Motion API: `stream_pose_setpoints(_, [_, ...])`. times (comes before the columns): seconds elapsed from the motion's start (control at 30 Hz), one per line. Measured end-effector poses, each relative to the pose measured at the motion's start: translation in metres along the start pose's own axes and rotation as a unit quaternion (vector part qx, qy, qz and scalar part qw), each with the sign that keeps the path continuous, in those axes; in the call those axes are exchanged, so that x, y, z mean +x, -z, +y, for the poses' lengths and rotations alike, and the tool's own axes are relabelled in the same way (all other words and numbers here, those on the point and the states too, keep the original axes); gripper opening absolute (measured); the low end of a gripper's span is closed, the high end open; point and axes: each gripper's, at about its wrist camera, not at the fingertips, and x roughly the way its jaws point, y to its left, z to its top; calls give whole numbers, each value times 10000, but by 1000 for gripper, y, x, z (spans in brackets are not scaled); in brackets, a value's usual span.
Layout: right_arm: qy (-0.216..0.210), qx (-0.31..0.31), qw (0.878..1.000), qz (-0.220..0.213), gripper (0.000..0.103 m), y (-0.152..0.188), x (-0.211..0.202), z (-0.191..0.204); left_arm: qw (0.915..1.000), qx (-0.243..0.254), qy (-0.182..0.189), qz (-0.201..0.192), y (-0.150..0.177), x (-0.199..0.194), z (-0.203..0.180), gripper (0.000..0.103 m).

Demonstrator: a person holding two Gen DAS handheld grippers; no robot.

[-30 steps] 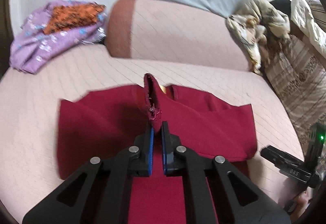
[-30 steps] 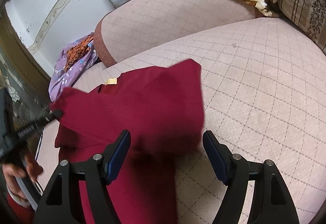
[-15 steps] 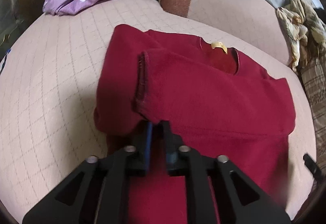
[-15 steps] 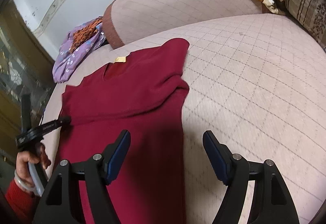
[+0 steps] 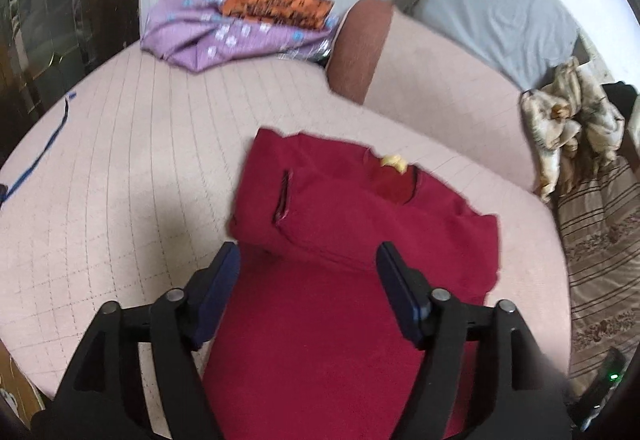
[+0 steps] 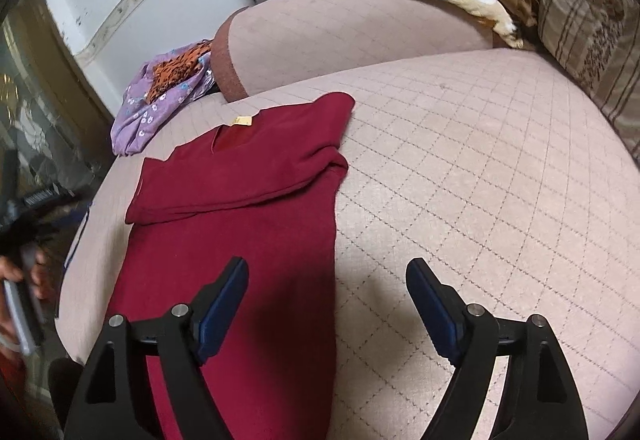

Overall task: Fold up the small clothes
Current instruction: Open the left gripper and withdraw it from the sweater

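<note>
Lying flat, red shirt [image 5: 360, 240] shows an unreadable yellow label [image 5: 394, 162]; both tools just spread apart, empty.

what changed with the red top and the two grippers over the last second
The left gripper laid the left sleeve across the red top, then its jaws have just been opening and let it go. The right gripper was already open with nothing between its jaws and opened slightly more. The purple clothes pile stayed put.
</note>
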Motion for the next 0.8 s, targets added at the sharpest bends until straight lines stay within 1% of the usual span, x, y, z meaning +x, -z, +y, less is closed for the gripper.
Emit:
stream_pose_setpoints(0.1, [-54,-154,9999,17,85,1,0,11,9994,131,230,-239,-1,-12,-6,86])
stream_pose_setpoints(0.13, [-50,-220,9997,25,85,2,3,14,9989,219,302,-268,1,-11,-7,86])
stream_pose_setpoints(0.27, [148,-356,9993,4,85,3,15,21,9978,572,332,-21,13,14,-5,86])
stream_pose_setpoints(0.33, [78,-279,9995,116,85,2,28,21,9973,657,307,104,22,30,2,86])
stream_pose_setpoints(0.4, [46,-191,9996,209,85,0,38,19,9972,633,317,220,29,46,13,86])
stream_pose_setpoints(0.5, [130,31,9997,189,85,-7,50,9,9971,623,326,290,32,64,29,86])
stream_pose_setpoints(0.6, [271,424,9987,110,85,-19,57,-12,9962,799,291,180,28,78,39,86])
stream_pose_setpoints(0.63, [380,542,9978,71,85,-25,61,-21,9958,852,290,140,25,82,41,86])
stream_pose_setpoints(0.7, [627,589,9963,85,85,-34,71,-31,9951,929,345,52,17,91,43,86])
stream_pose_setpoints(0.73, [648,570,9962,119,85,-37,75,-33,9950,929,373,12,14,95,44,86])
stream_pose_setpoints(0.8, [536,537,9969,185,85,-50,89,-36,9950,912,404,-62,9,102,45,86])
